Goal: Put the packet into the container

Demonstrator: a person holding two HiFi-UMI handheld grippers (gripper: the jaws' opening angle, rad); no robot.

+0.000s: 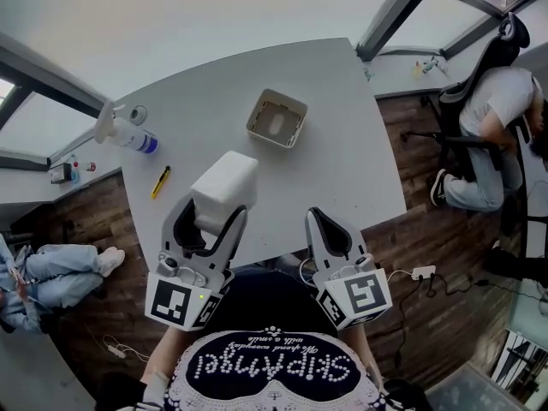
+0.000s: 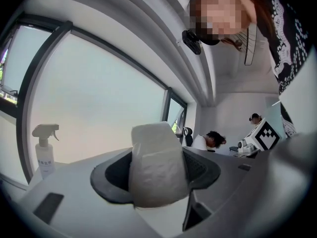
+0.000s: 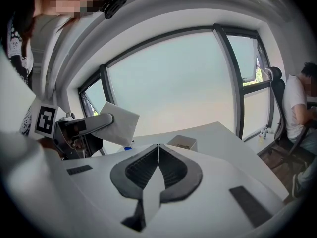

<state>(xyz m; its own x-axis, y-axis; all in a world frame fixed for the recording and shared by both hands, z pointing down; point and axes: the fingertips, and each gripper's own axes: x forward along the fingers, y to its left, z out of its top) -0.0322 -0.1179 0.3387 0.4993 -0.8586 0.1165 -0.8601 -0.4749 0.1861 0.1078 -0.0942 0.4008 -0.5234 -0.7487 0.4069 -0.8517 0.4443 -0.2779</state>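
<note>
My left gripper (image 1: 213, 210) is shut on a white packet (image 1: 225, 181), held above the near part of the grey table (image 1: 342, 169). In the left gripper view the packet (image 2: 158, 163) stands upright, squeezed between the two dark pads (image 2: 201, 168). The container (image 1: 276, 118), a small open beige box, sits farther out on the table, beyond the packet and slightly right. My right gripper (image 1: 318, 221) is shut with nothing in it, near the table's front edge. In the right gripper view, the packet (image 3: 120, 123) shows at the left and the container (image 3: 182, 143) shows ahead.
A spray bottle (image 1: 128, 134) lies at the table's left side and a yellow utility knife (image 1: 160, 181) lies nearer. A person sits in a chair (image 1: 492, 114) off the table's right; another person's legs (image 1: 60, 272) show at the left.
</note>
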